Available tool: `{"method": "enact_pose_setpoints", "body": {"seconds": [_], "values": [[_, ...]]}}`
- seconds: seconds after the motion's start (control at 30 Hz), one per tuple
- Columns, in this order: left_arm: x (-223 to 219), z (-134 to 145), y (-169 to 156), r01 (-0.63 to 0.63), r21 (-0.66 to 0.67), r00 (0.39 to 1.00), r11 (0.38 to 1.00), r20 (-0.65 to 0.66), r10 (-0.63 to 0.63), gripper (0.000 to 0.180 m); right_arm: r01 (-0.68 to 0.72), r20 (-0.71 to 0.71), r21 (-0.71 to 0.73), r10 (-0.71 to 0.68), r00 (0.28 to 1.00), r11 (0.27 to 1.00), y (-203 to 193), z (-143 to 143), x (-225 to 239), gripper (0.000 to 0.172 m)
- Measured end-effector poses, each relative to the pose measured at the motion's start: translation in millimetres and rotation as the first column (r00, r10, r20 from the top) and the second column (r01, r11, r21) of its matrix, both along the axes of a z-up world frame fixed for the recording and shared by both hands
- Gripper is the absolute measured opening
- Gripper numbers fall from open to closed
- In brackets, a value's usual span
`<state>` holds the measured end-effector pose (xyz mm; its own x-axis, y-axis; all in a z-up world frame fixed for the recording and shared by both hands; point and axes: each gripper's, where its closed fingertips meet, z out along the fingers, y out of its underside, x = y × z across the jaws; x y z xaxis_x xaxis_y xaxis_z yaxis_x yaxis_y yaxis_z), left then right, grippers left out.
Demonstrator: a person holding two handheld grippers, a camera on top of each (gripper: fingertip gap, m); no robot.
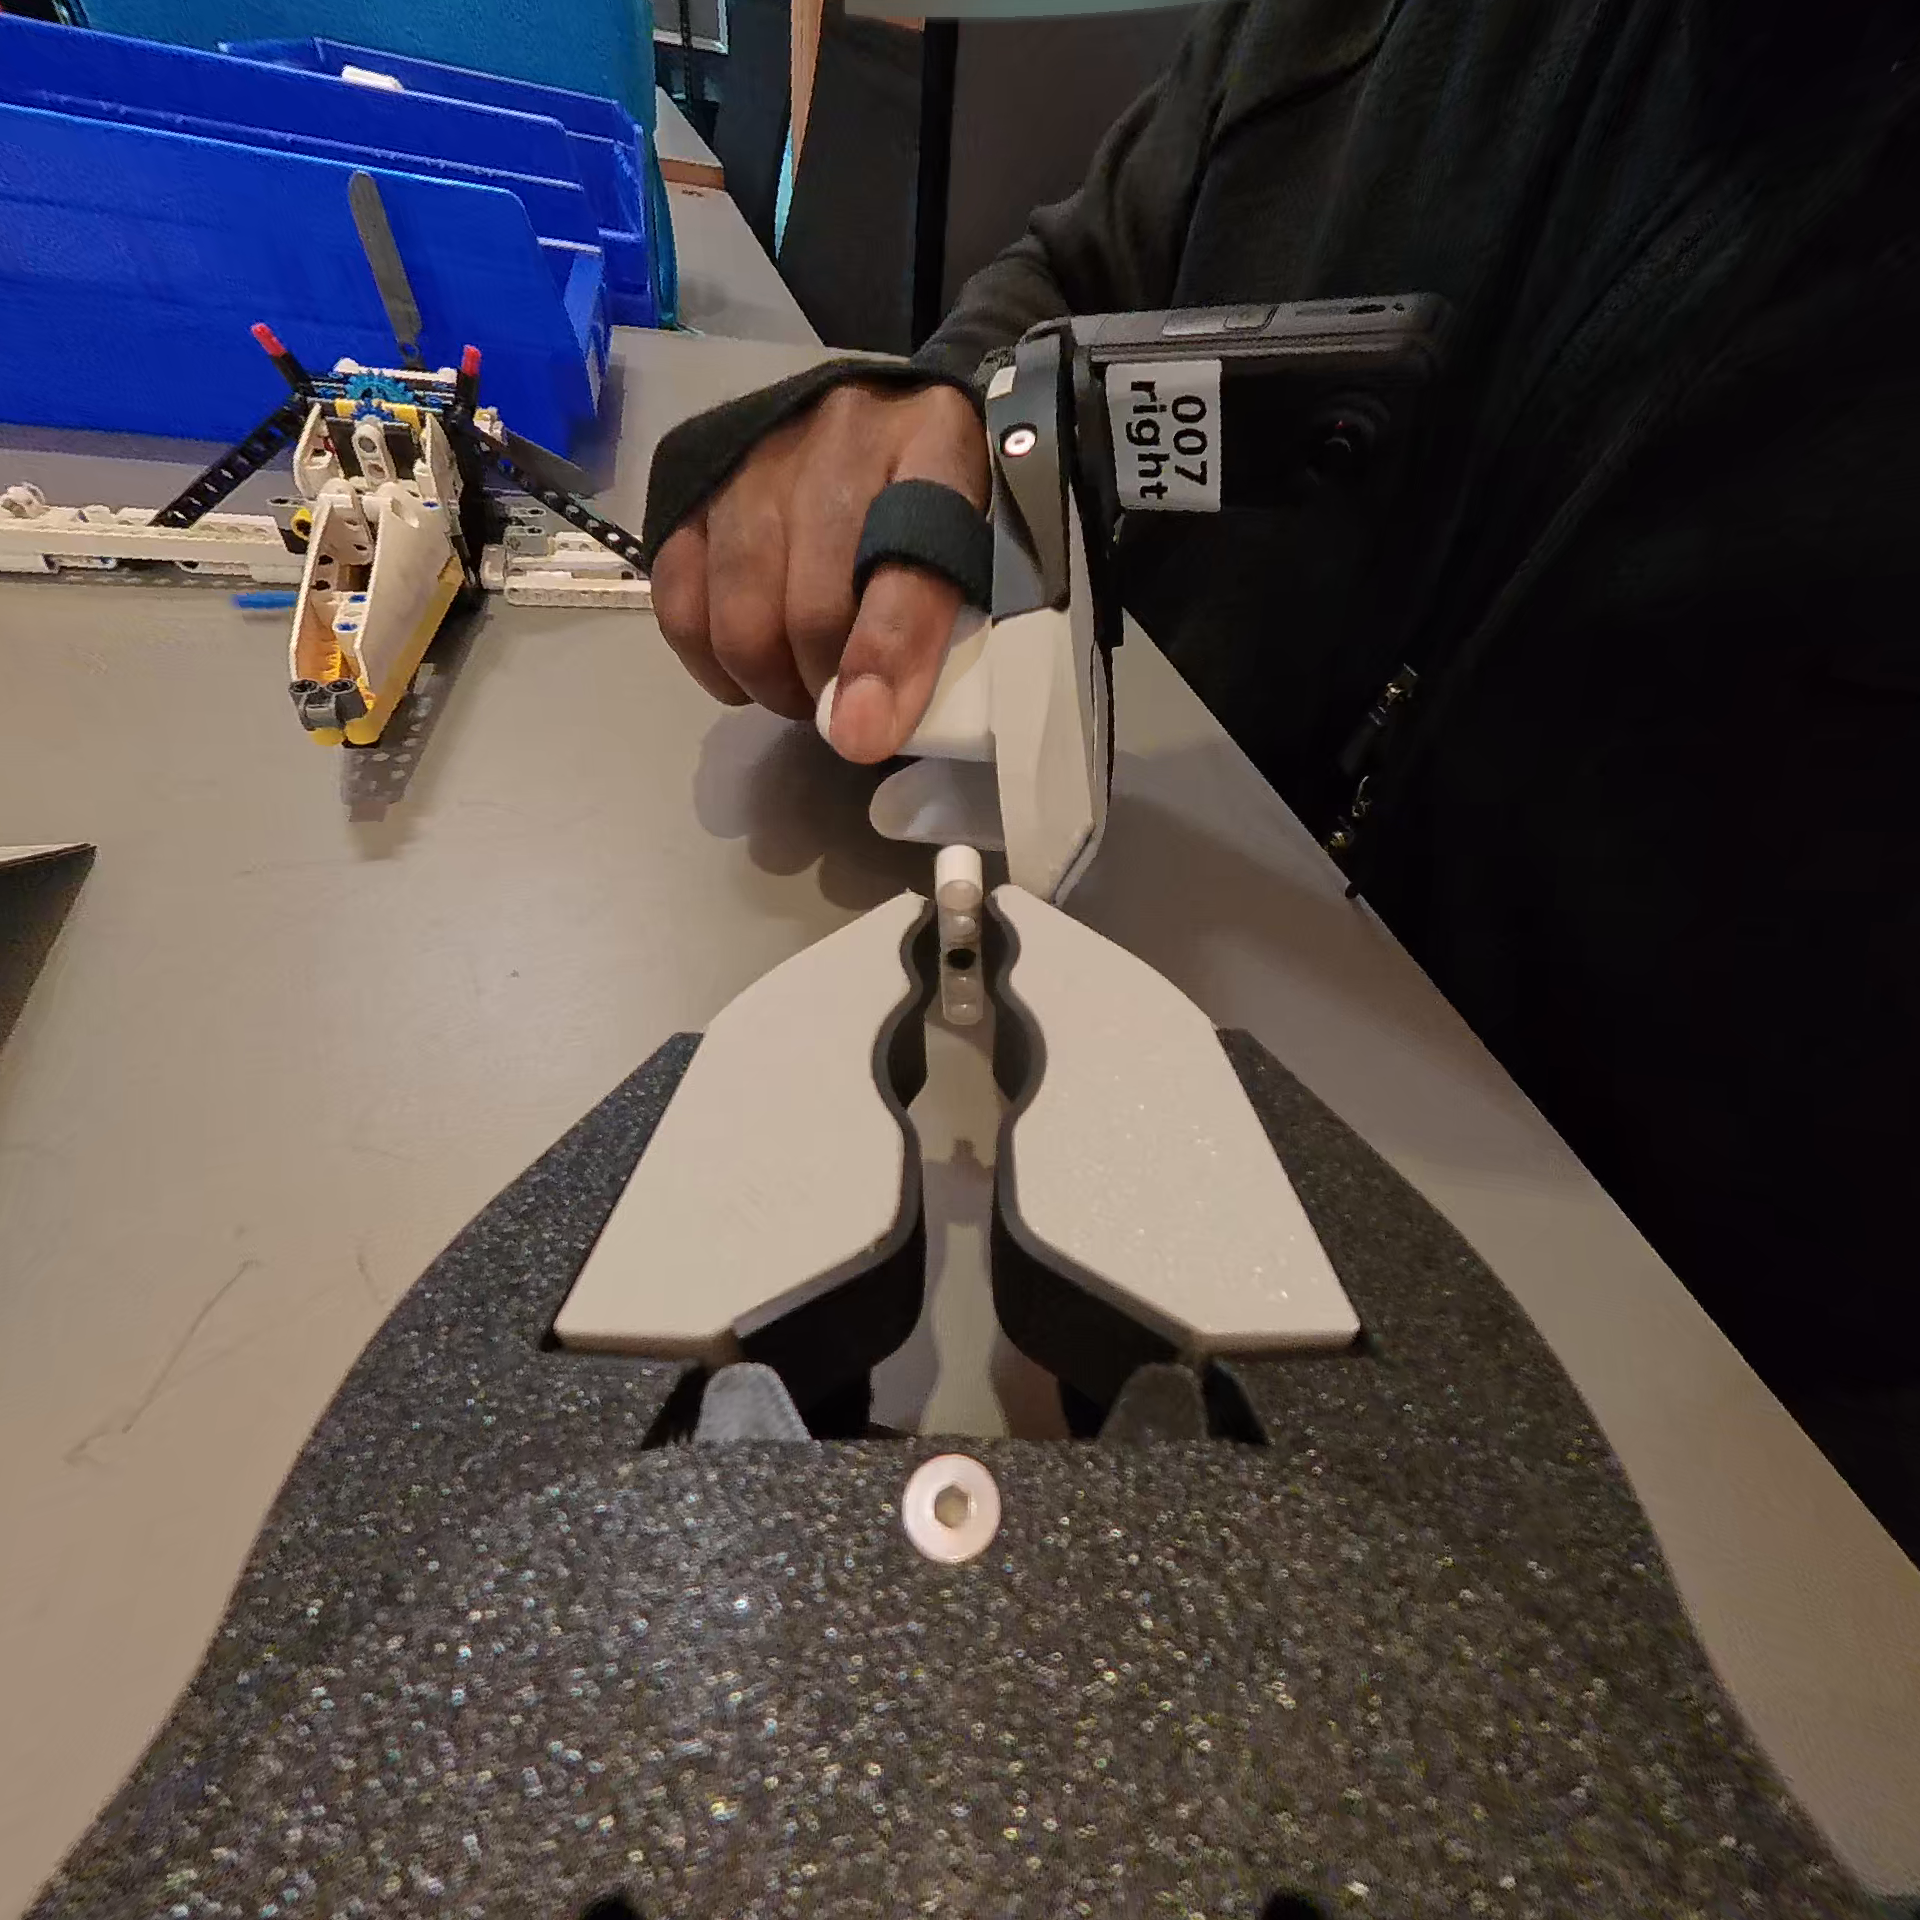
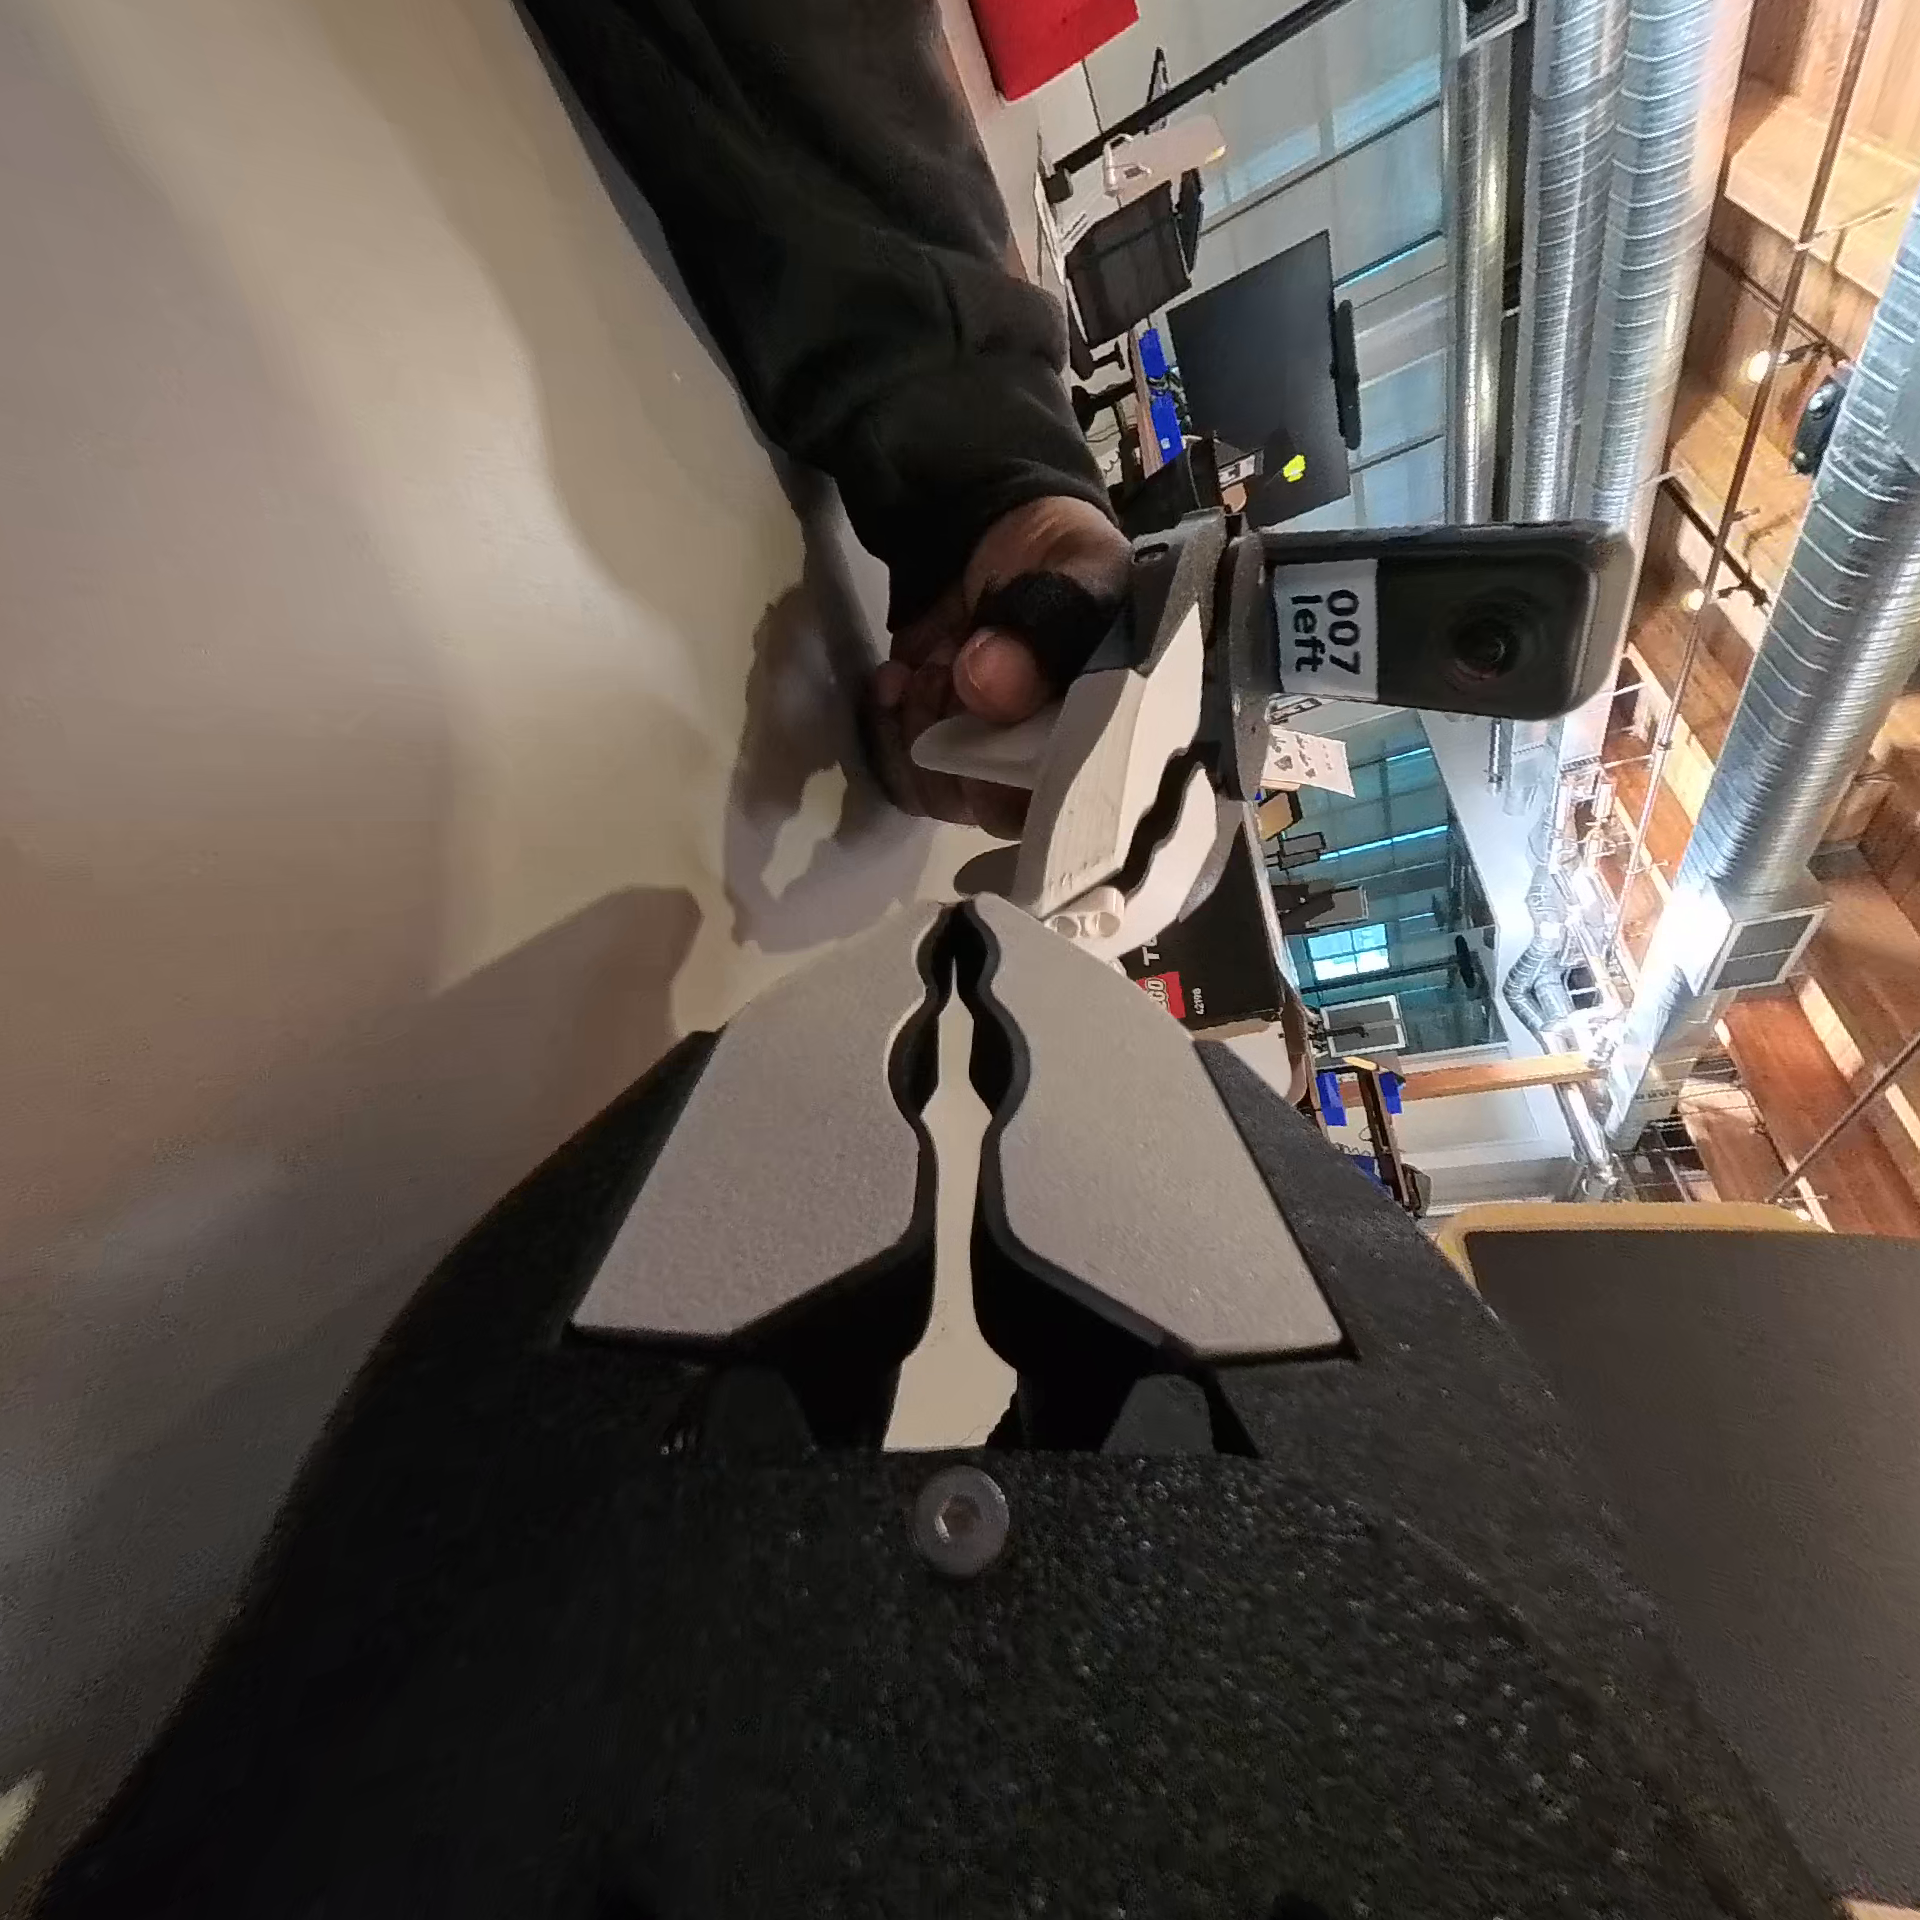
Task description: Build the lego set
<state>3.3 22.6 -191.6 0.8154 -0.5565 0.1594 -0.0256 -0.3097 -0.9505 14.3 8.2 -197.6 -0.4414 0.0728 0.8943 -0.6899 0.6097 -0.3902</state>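
My left gripper (image 1: 961, 904) is shut on a small white beam with holes (image 1: 958, 961). The beam stands between the fingertips and sticks out a little past them, above the grey table (image 1: 312, 1039). The right gripper (image 1: 1049, 821) hangs right behind it, tips pointing down, close to the beam's far end. In the right wrist view my right gripper (image 2: 956, 920) has its fingertips together with nothing visible between them. The left gripper (image 2: 1101, 883) with the white beam (image 2: 1086, 920) sits just past its tips, to the right.
A white, yellow and black brick-built model (image 1: 374, 540) stands at the far left of the table, before blue bins (image 1: 260, 260). The table's edge runs diagonally on the right, where a person in dark clothing (image 1: 1558, 520) stands. A black box (image 2: 1205, 966) lies beyond the grippers. Only a small space, under 4 cm, lies between the two pairs of fingers.
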Motion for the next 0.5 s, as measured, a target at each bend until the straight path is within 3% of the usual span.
{"method": "enact_pose_setpoints", "body": {"seconds": [0.5], "values": [[-0.9, -2.7, 2.3, -0.014, -0.016, 1.0, 1.0, -0.01, 0.014, 0.007, 0.017, 0.055, 0.022, -0.018, 0.998, 1.0, -0.3, -9.5, -0.9, 0.0]]}}
